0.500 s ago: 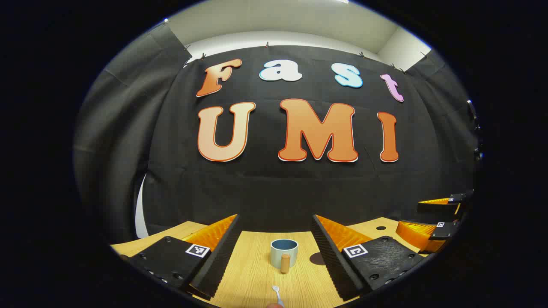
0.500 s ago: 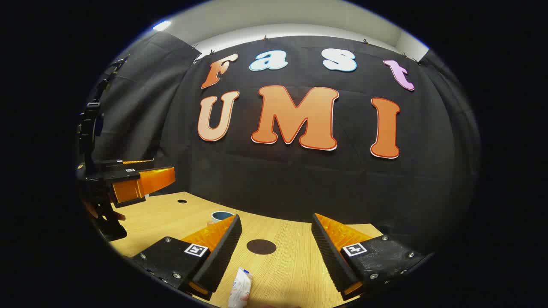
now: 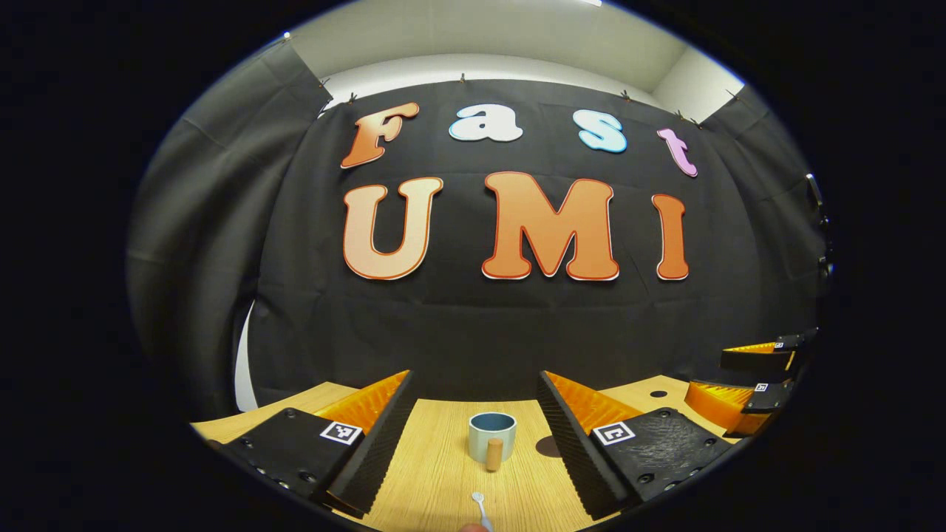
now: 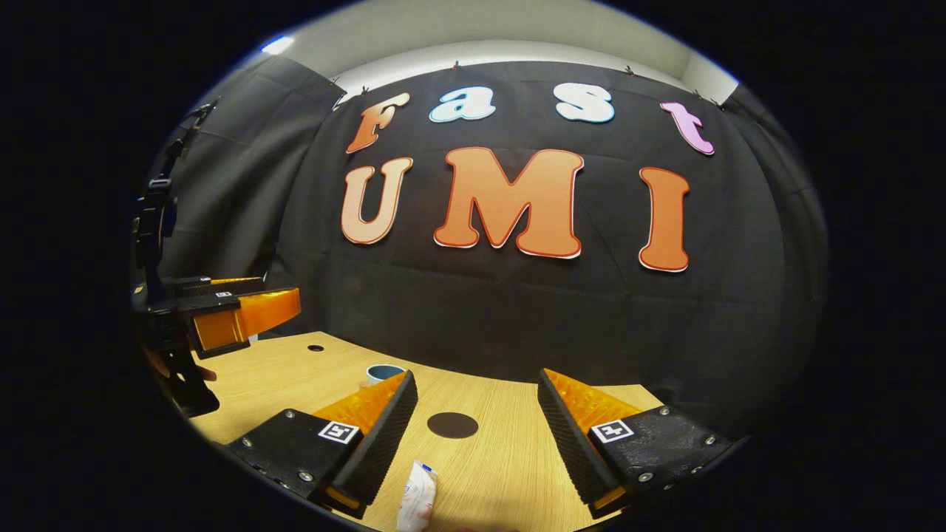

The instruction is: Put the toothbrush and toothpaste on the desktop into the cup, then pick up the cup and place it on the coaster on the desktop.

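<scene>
Up close, the left claw (image 3: 475, 432) hangs above the wooden tabletop (image 3: 436, 473) with its two fingers spread wide apart and nothing between them. Straight ahead, framed in the gap between those fingers, stands the cup (image 3: 491, 436), a pale, round cup with a blue-grey inside, upright on the tabletop. A short wooden peg sticks out from the cup's near side like a handle. Nearer than the cup, at the bottom edge of the left gripper view, lies the toothbrush (image 3: 479, 504); its small white head points toward the cup and the rest is cut off. Just right of the cup, partly hidden behind the right finger, sits the coaster (image 3: 548, 445), a flat, dark, round disc.

Off to the right, the right claw (image 4: 477, 436) also hangs over the tabletop with its fingers wide apart and empty. Between its fingers, close to the left one, the toothpaste (image 4: 416, 504) lies flat, a white tube. Farther ahead in the same gap lies the coaster, well apart from the tube. The cup's rim peeks over the left finger. Behind everything hangs the booth's black cloth wall (image 4: 517, 310).
</scene>
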The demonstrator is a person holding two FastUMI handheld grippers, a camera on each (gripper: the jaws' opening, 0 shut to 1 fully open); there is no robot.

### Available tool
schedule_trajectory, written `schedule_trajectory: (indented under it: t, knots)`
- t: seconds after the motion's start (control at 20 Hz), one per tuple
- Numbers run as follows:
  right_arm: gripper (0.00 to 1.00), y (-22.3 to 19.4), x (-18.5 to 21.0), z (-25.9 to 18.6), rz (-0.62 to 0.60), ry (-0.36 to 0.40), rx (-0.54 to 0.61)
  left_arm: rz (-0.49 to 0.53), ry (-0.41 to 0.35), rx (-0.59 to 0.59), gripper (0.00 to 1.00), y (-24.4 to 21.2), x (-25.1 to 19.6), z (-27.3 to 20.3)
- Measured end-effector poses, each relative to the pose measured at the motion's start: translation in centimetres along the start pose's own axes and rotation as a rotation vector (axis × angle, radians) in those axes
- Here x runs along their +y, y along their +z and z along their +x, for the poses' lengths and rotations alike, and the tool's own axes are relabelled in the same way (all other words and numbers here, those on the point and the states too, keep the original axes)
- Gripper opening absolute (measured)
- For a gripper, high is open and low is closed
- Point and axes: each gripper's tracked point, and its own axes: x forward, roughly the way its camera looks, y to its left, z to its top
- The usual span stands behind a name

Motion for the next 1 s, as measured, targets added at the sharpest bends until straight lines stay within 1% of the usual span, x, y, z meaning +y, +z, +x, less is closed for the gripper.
schedule_trajectory:
  t: [0.1, 0.15, 0.2, 0.35, 0.4, 0.5, 0.6, 0.65, 0.75, 1.0]
  knots:
    - [0.98, -0.1, 0.2, 0.0, -0.001, 0.003, 0.001, 0.001, 0.0, 0.001, 0.97, -0.1, 0.0, 0.0]
    - [0.98, -0.2, 0.2, 0.0, -0.002, 0.001, 0.004, 0.0, 0.001, 0.005, 1.0, -0.2, 0.0, 0.1]
    - [0.98, -0.4, 0.0, -0.1, -0.003, 0.001, 0.006, -0.002, 0.001, 0.011, 0.97, -0.4, 0.0, 0.1]
    - [0.98, -1.2, 0.1, -0.1, 0.0, 0.001, 0.027, -0.004, -0.005, 0.035, 0.97, -1.1, 0.0, 0.2]
    - [0.98, -1.6, 0.2, -0.2, 0.003, 0.004, 0.033, -0.001, -0.01, 0.046, 1.0, -1.5, -0.1, 0.3]
    - [0.98, -2.5, 0.4, -0.1, 0.007, 0.008, 0.06, 0.008, -0.015, 0.068, 1.0, -2.4, 0.0, 0.3]
    - [0.98, -4.1, 0.7, -0.1, 0.016, 0.015, 0.1, 0.014, -0.021, 0.098, 1.0, -3.7, -0.1, 0.2]
    - [0.98, -4.9, 0.8, 0.0, 0.025, 0.02, 0.123, 0.018, -0.023, 0.114, 0.98, -4.3, -0.4, -0.1]
    - [0.98, -7.1, 1.1, -0.1, 0.043, 0.031, 0.179, 0.024, -0.025, 0.152, 0.98, -6.4, -0.6, -1.1]
    - [0.98, -12.0, 1.9, 0.0, 0.056, 0.053, 0.326, 0.016, -0.025, 0.267, 0.98, -11.0, -0.2, -1.1]
